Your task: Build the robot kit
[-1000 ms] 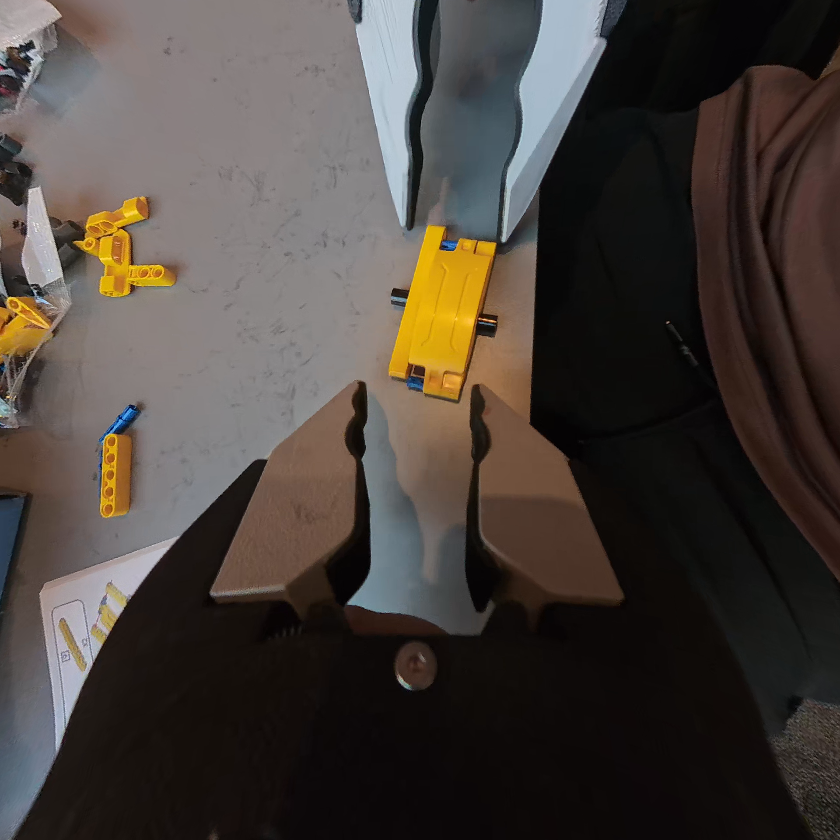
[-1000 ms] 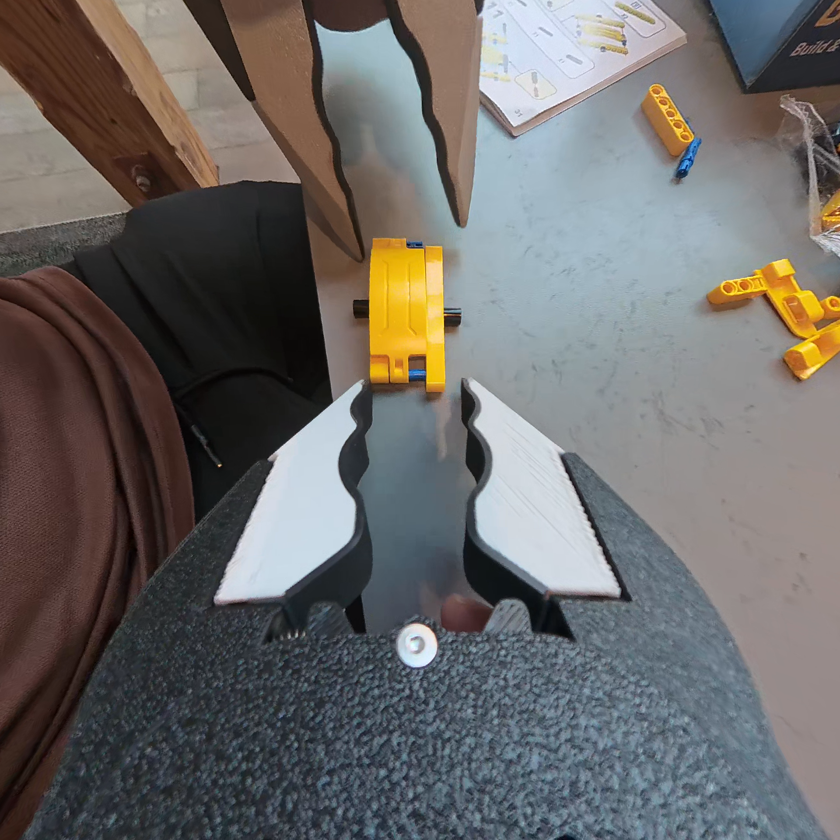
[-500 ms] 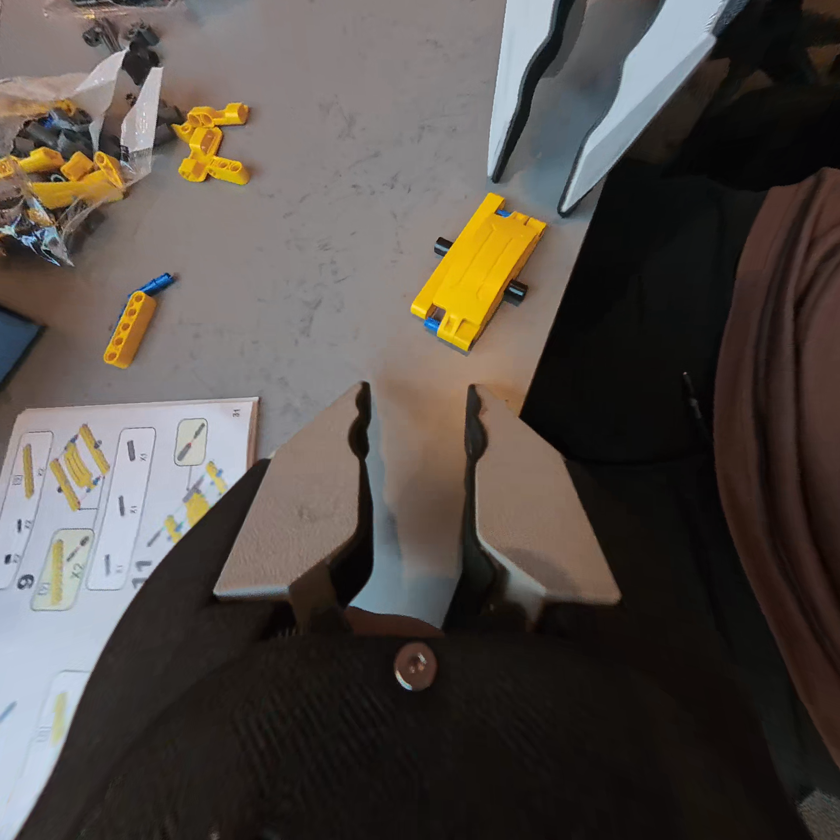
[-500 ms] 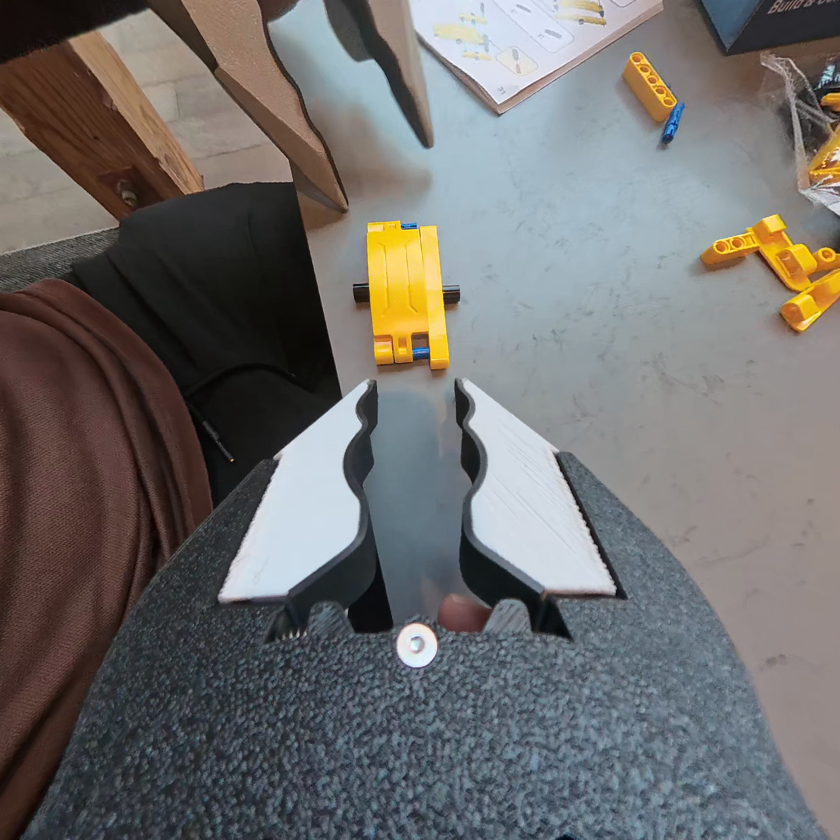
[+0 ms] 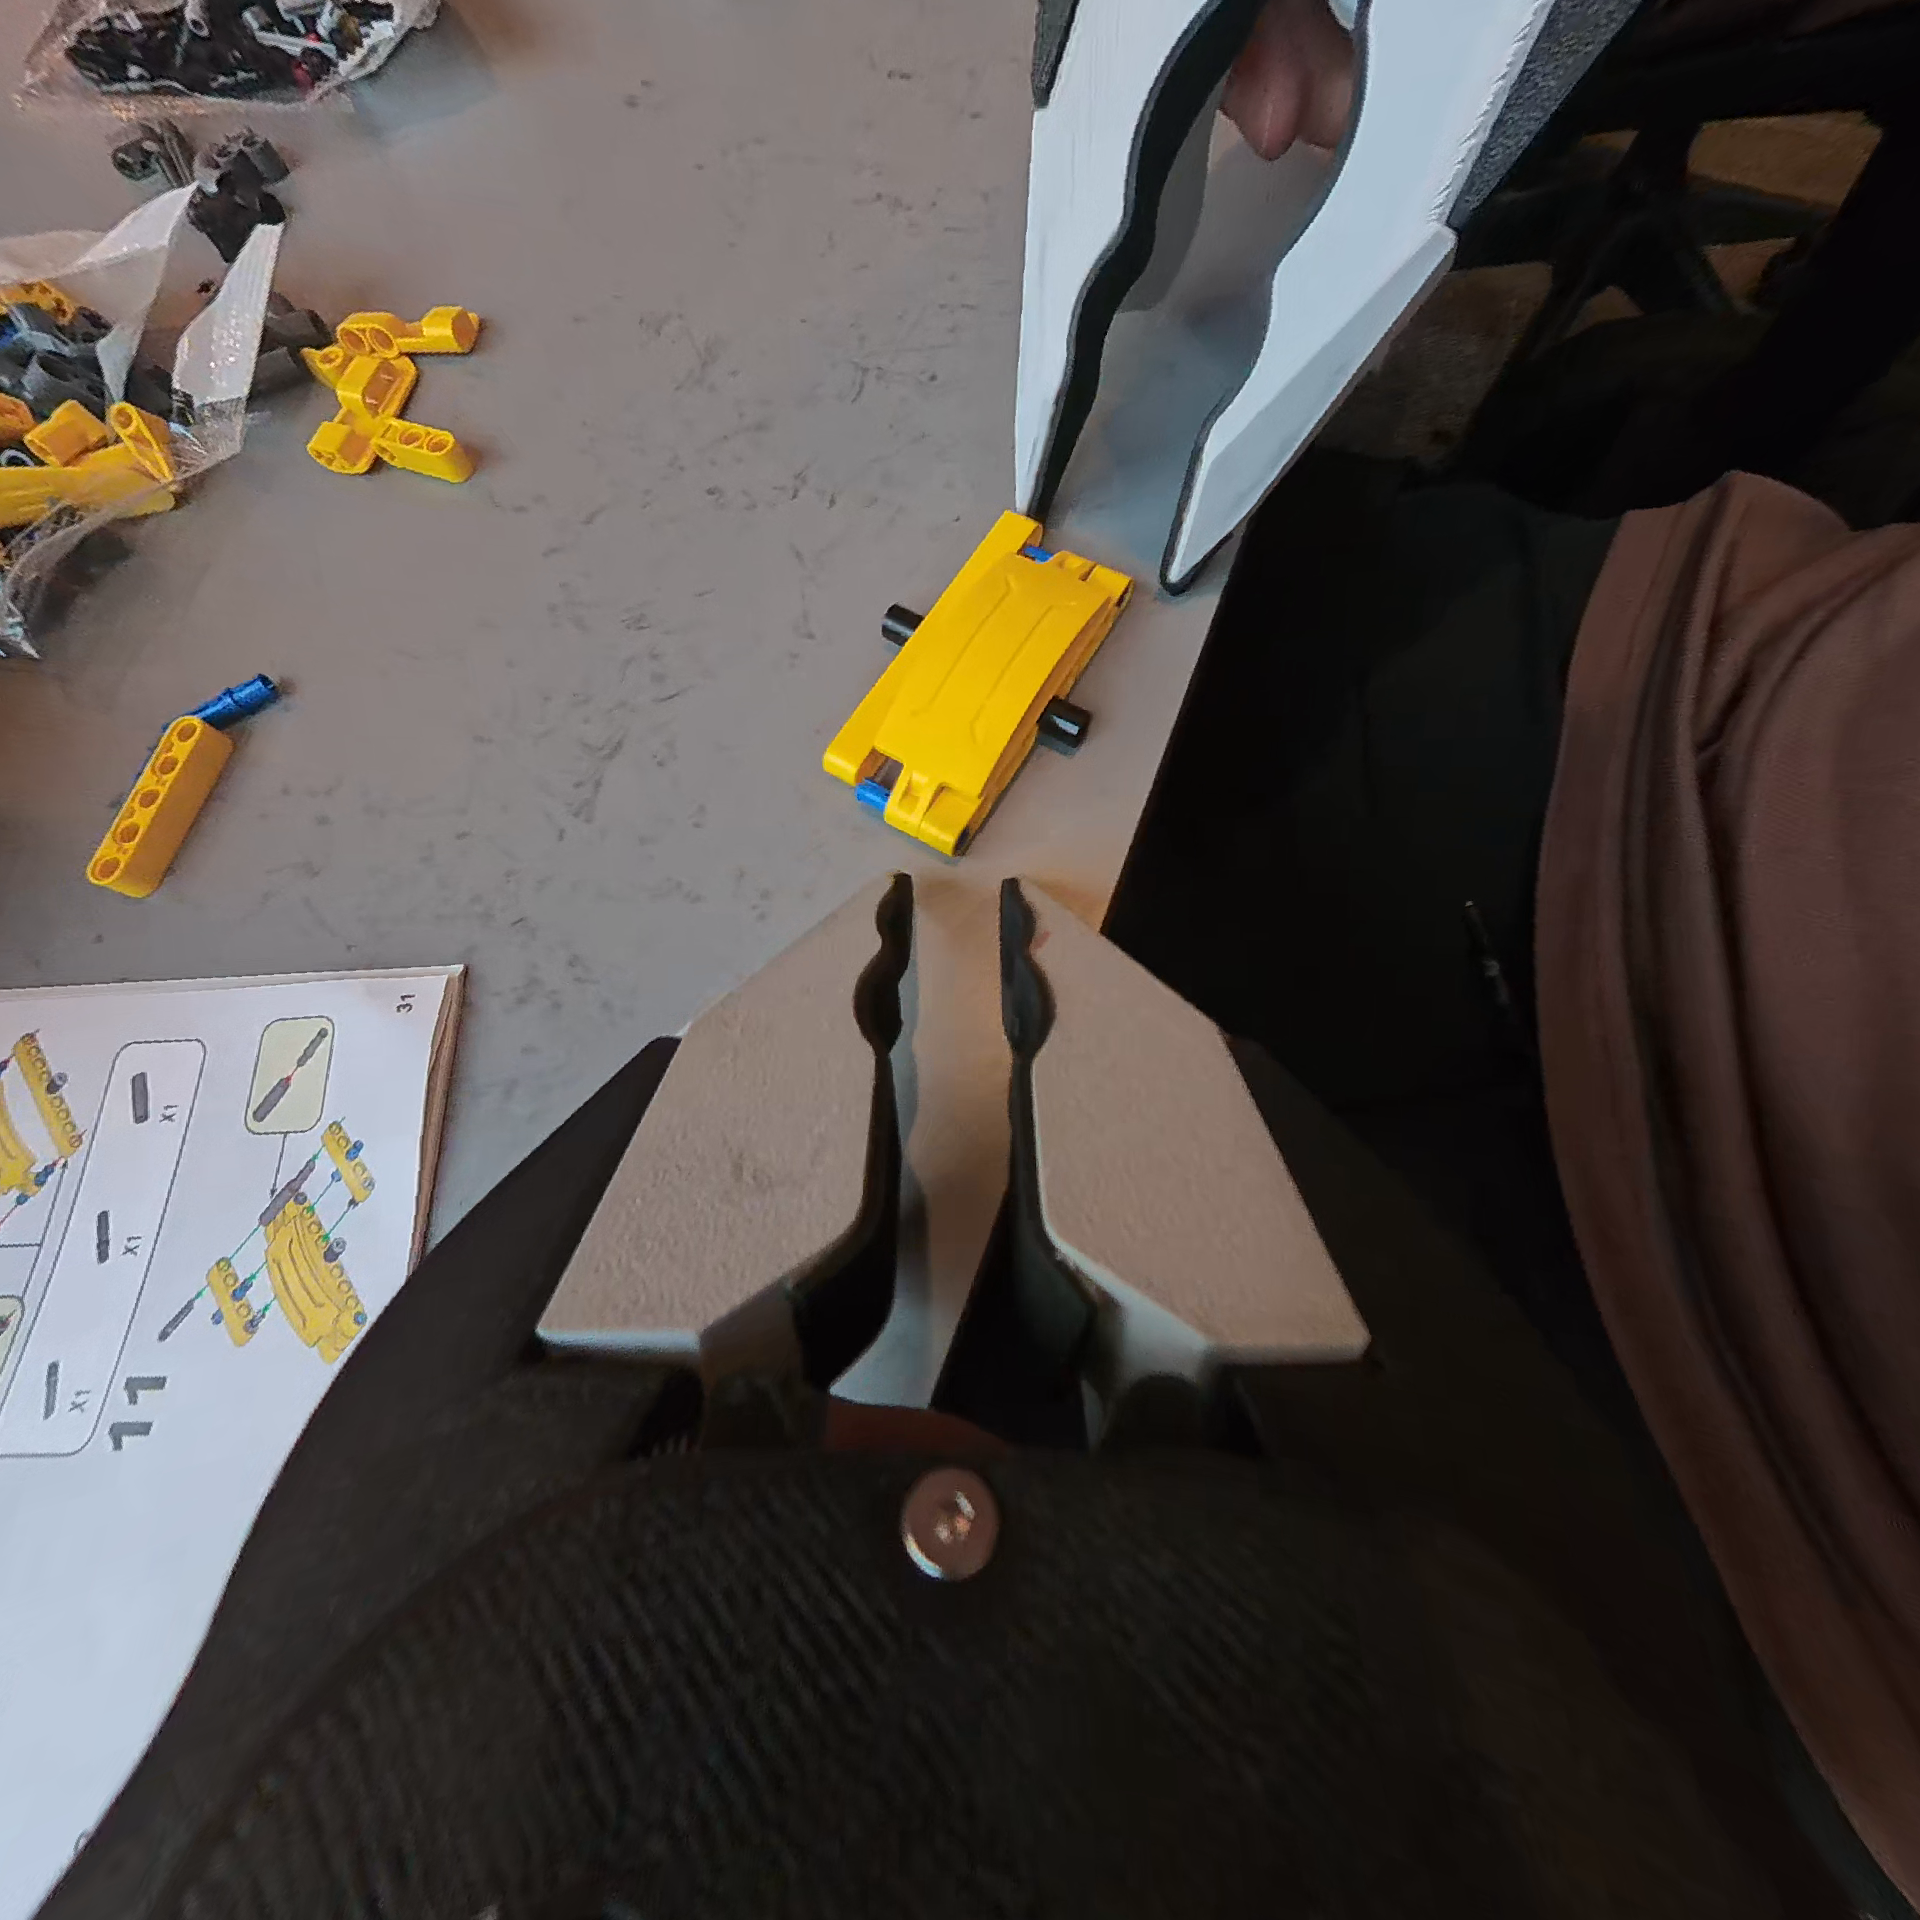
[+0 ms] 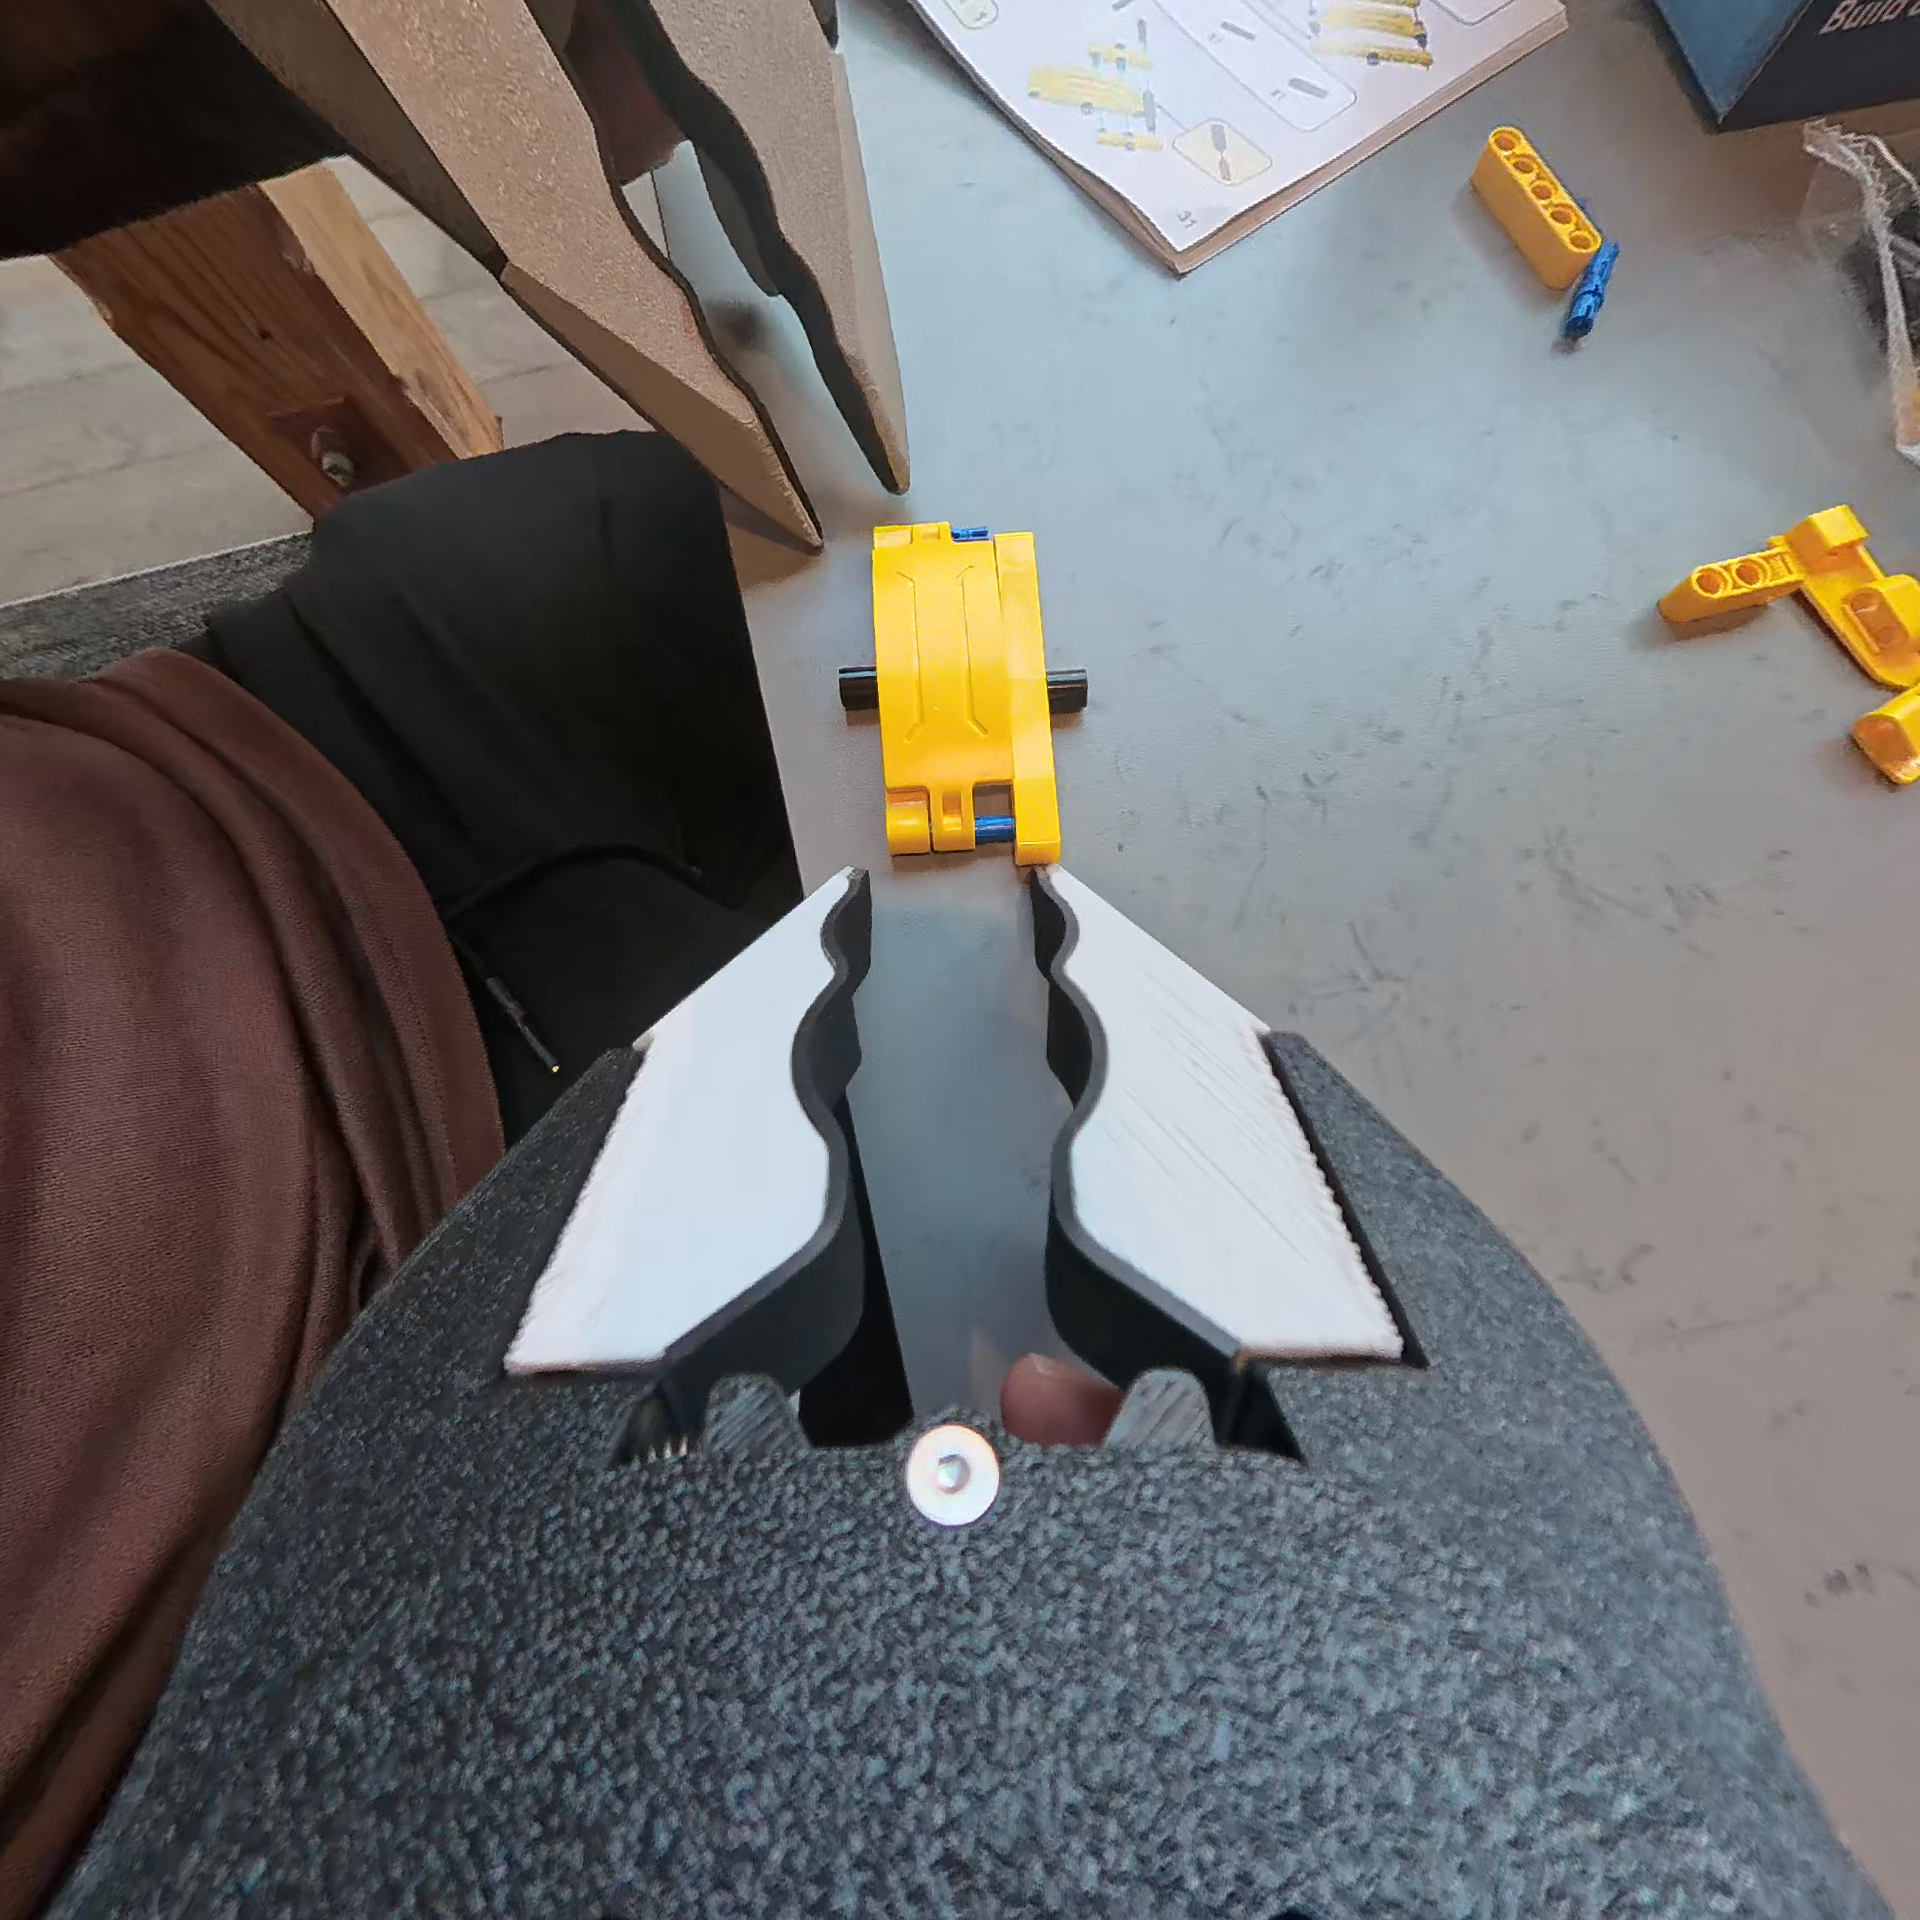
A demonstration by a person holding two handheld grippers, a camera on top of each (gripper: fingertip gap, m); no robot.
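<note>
The right claw stands open over the grey tabletop, holding nothing. Just ahead of its tips lies a flat yellow panel assembly with black pins sticking out at both sides; the right fingertip sits at the panel's near corner. Beyond the panel, the left claw points back toward it, its tips slightly parted. Farther ahead and right lie an instruction booklet, a yellow beam and loose yellow connectors.

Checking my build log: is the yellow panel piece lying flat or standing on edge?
Lying flat: the yellow panel piece rests broad face up on the grey table, unheld.
</note>
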